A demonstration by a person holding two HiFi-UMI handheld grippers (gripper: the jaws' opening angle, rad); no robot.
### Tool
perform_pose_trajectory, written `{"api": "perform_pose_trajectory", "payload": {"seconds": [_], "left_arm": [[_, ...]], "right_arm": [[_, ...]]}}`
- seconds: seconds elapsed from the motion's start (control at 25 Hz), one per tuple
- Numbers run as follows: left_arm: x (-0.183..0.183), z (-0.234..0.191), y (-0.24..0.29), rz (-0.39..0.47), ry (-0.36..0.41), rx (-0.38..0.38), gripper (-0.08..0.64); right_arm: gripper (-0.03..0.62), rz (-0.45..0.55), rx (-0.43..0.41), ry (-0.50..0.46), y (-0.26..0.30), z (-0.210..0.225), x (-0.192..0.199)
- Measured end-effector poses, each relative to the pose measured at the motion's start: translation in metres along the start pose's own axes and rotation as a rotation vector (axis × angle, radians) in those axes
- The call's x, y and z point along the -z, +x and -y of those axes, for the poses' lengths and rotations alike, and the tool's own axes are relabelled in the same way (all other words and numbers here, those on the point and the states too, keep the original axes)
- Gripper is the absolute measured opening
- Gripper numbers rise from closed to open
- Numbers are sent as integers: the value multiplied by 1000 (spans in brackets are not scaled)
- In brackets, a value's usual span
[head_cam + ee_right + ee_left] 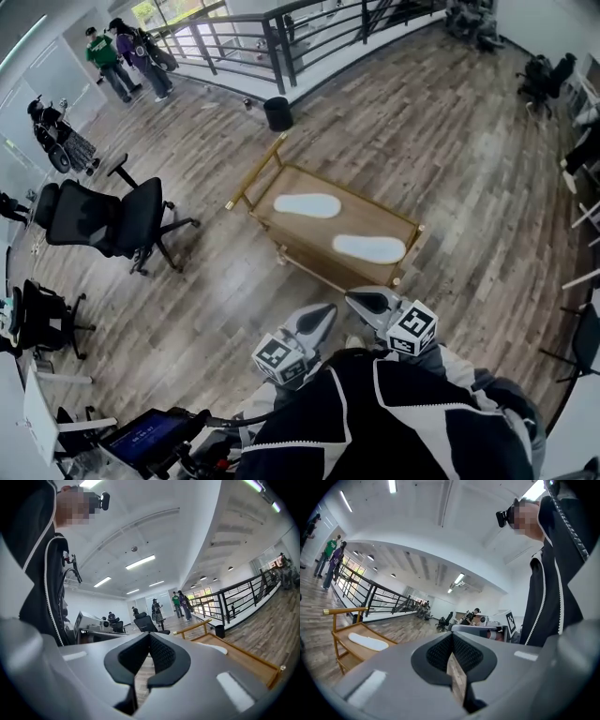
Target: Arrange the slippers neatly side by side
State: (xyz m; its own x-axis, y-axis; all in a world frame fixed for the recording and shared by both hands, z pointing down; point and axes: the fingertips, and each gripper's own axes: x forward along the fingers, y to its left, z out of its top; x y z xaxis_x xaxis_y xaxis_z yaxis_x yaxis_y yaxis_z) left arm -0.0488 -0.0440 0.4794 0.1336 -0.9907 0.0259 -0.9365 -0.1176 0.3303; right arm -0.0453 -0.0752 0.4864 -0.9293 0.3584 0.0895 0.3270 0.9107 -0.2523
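Two white slippers [307,204] [369,247] lying apart on wooden cart [372,220] top tray.

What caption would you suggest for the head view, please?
Both shut, the left gripper and right gripper face a wooden table where the far slipper and near slipper lie apart.

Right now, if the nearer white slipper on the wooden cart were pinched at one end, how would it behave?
The nearer slipper looks thin and flat, so it is probably light and likely to droop from one end. Lying flat, it should not roll; pushed, it may slide on the smooth wooden cart.
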Motion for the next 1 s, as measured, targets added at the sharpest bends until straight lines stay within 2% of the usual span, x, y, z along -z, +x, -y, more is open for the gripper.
{"api": "perform_pose_trajectory", "payload": {"seconds": [0.24,0.56,0.76,1.0], "left_arm": [[-13,-25,54,8,34,48,20],[-19,-63,87,-29,16,119,20],[-28,-109,107,-60,16,224,20],[-68,-165,131,-94,82,372,20]], "right_arm": [[5,30,42,9,-4,60,-18],[5,19,106,21,11,106,-21],[5,48,220,36,38,145,-30],[5,123,396,53,68,186,-57]]}}
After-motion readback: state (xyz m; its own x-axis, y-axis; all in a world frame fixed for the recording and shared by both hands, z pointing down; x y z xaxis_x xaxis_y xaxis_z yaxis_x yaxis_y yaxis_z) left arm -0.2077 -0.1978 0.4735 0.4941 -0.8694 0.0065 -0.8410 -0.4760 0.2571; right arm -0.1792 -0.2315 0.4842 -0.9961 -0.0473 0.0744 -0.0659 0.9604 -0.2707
